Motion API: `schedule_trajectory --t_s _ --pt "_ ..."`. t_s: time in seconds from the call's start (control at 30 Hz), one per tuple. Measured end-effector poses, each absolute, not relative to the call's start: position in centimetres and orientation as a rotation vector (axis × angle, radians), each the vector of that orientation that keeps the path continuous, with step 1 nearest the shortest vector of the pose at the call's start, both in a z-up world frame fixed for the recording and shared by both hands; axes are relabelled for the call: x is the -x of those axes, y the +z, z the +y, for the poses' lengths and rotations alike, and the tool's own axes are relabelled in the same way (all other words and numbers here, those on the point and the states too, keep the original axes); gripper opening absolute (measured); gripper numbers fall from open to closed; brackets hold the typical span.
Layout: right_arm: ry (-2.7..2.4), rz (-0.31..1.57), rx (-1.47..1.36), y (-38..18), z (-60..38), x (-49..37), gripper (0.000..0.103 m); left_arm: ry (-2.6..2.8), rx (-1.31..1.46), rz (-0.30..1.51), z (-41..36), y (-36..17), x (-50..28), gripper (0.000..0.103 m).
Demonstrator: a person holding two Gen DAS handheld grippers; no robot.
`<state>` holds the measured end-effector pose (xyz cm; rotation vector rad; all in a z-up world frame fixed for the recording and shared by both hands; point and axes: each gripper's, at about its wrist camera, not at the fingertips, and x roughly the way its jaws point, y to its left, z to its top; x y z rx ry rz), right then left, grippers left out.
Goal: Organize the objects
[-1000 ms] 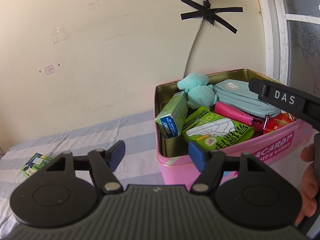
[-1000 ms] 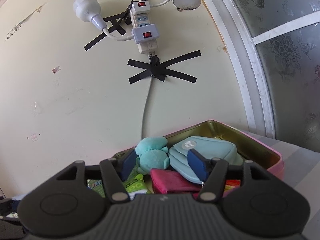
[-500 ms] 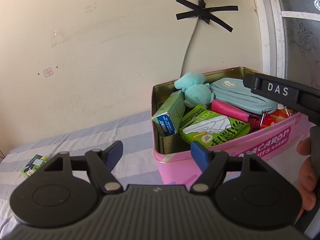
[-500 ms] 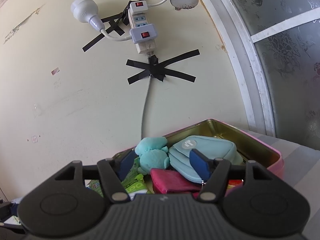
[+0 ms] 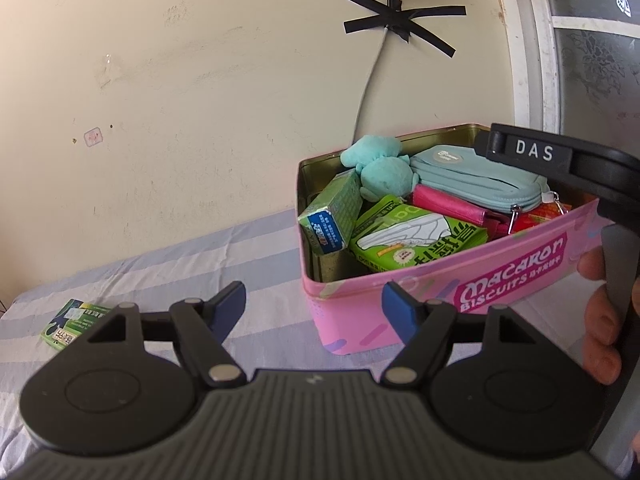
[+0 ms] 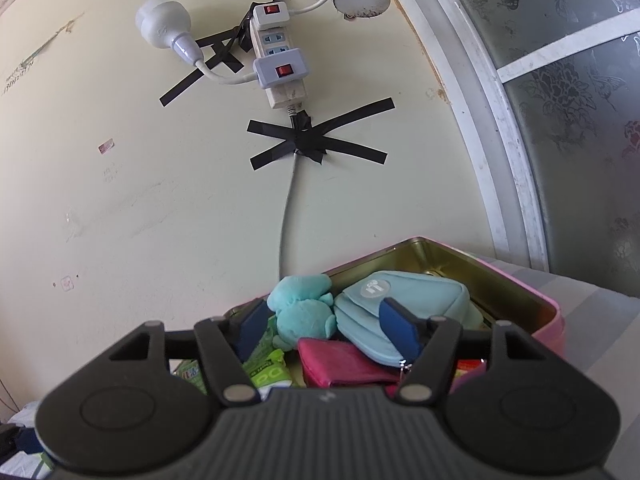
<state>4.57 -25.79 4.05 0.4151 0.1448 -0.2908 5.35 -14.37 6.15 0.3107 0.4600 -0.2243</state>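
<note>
Striped bed sheet [image 5: 168, 264] carries pink biscuit tin [image 5: 440, 284] near wall edge. Tin holds teal pouch [image 6: 404, 300], green packet [image 5: 412, 240], teal plush [image 6: 300, 312], pink wallet [image 6: 340, 364]. Green card [image 5: 72, 322] lies apart at sheet's left edge. Left hand-held gripper [image 5: 314, 306] spread, empty, before tin. Right hand-held gripper [image 6: 326, 326] spread, empty, above tin.

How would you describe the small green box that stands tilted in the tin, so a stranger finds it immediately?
Look into the open pink biscuit tin on the striped cloth. At its left inner wall leans the small green box, beside the teal plush toy. Unlike the flat lime-green packet, it stands tilted and has a blue end label.
</note>
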Motion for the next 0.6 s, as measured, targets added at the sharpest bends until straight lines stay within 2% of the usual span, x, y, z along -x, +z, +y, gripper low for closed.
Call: schedule_trajectory --t_s 0.2,0.3,0.6 --pt "-0.301 0.144 -0.418 4.0 -25.7 -4.6 0.066 -0.224 -0.304 0.469 -13.5 6.0 -4.7 0.077" --pt "-0.304 0.147 -0.415 3.9 -25.7 -4.7 0.066 -0.211 -0.298 0.47 -12.8 6.0 -4.6 0.082" --pt "-0.313 0.12 -0.402 3.8 -25.3 -4.4 0.066 -0.171 -0.259 0.476 -10.0 6.1 -4.6 0.082"
